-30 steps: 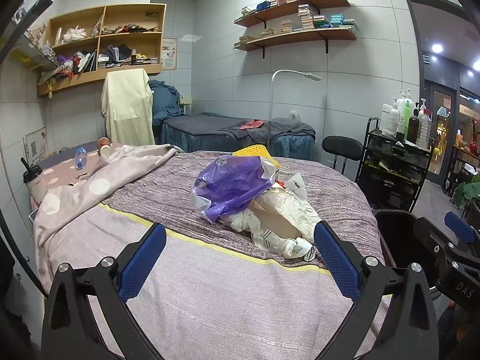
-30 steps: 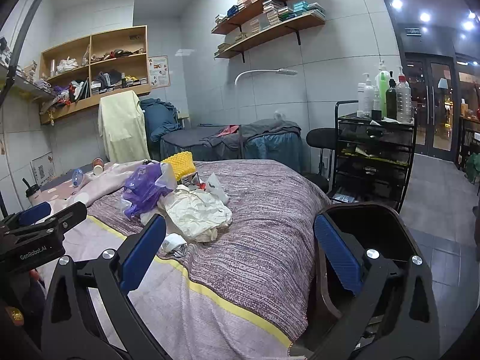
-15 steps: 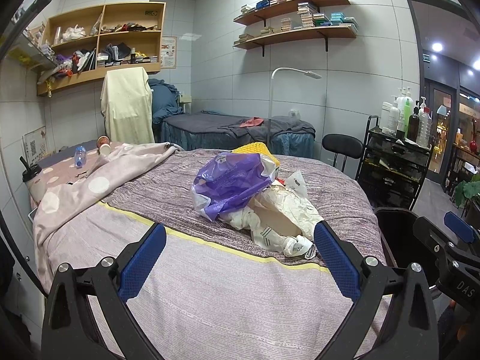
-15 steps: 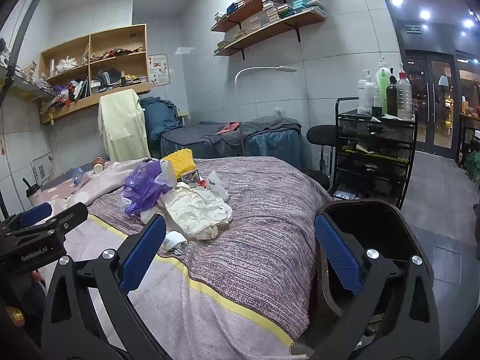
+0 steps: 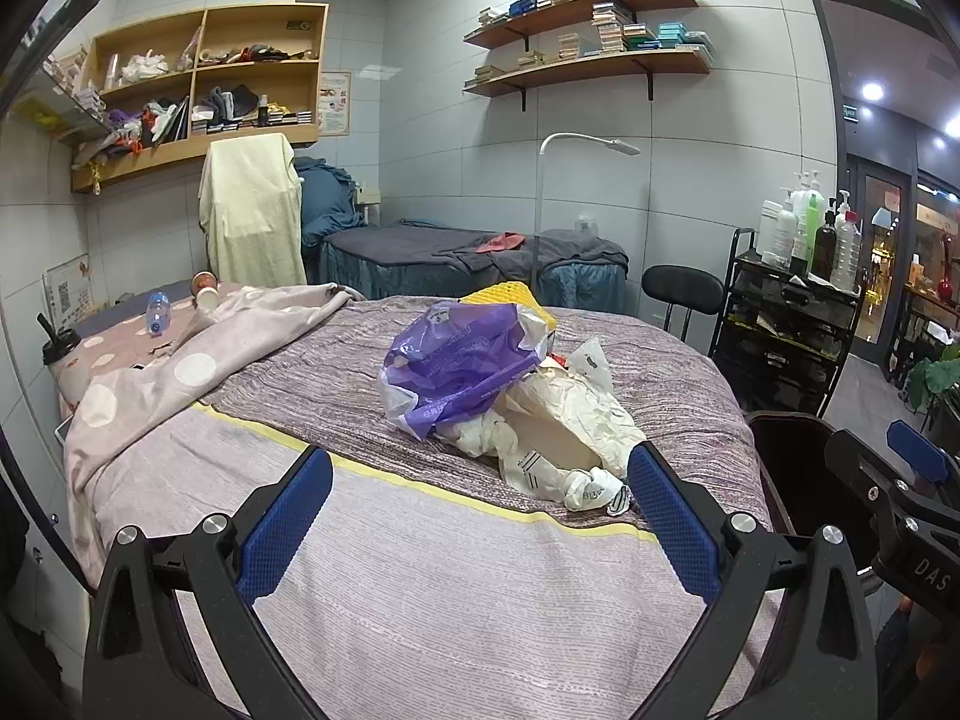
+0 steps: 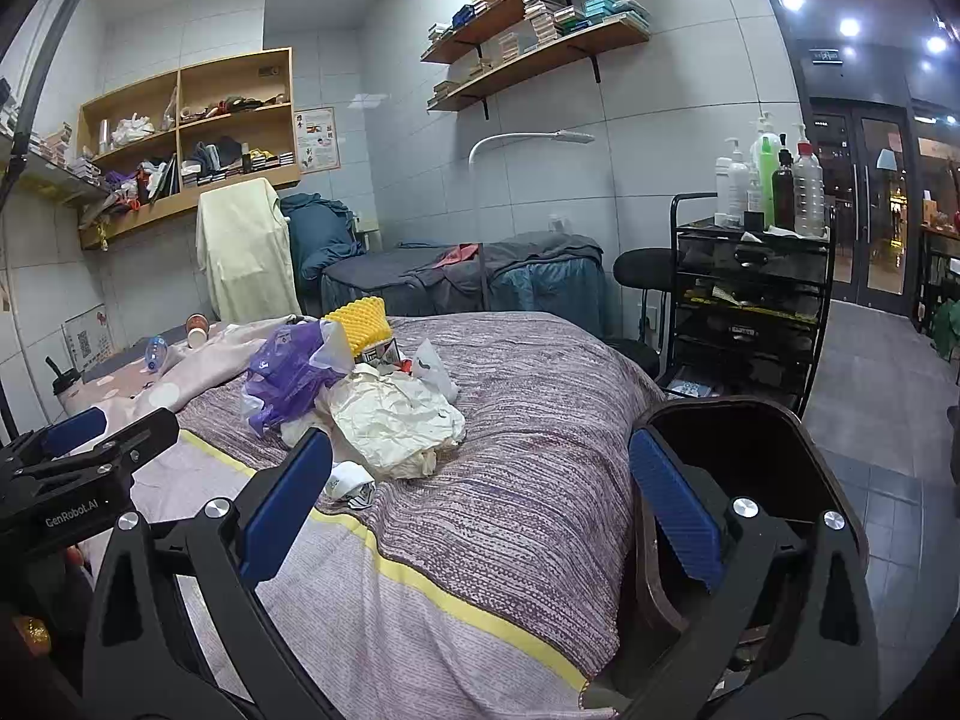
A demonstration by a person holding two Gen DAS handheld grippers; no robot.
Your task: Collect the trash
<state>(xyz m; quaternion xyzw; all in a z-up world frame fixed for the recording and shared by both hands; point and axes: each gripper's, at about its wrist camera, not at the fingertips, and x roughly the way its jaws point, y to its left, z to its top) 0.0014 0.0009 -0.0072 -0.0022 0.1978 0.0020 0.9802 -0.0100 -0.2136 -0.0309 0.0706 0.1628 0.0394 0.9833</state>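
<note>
A heap of trash lies on the bed (image 5: 420, 588): a purple plastic bag (image 5: 459, 369), crumpled cream paper (image 5: 570, 414), a small white wad (image 5: 591, 489) and yellow foam netting (image 5: 510, 294). My left gripper (image 5: 477, 513) is open above the striped cover, short of the heap, with the white wad just inside its right finger. In the right wrist view the purple bag (image 6: 291, 369), cream paper (image 6: 393, 420), yellow netting (image 6: 360, 321) and white wad (image 6: 348, 483) lie ahead to the left. My right gripper (image 6: 480, 510) is open and empty. A dark bin (image 6: 738, 462) stands at the bed's right side, behind its right finger.
A polka-dot blanket (image 5: 180, 360), a small bottle (image 5: 157, 312) and a paper cup (image 5: 207, 295) lie at the bed's far left. Beyond stand a second bed (image 5: 474, 258), a floor lamp (image 5: 540, 222), a black stool (image 5: 681, 291) and a black trolley with bottles (image 5: 786, 330).
Both grippers have eased slightly toward the trash heap, which looks a little larger and nearer. Nothing was picked up, and both stay open.
</note>
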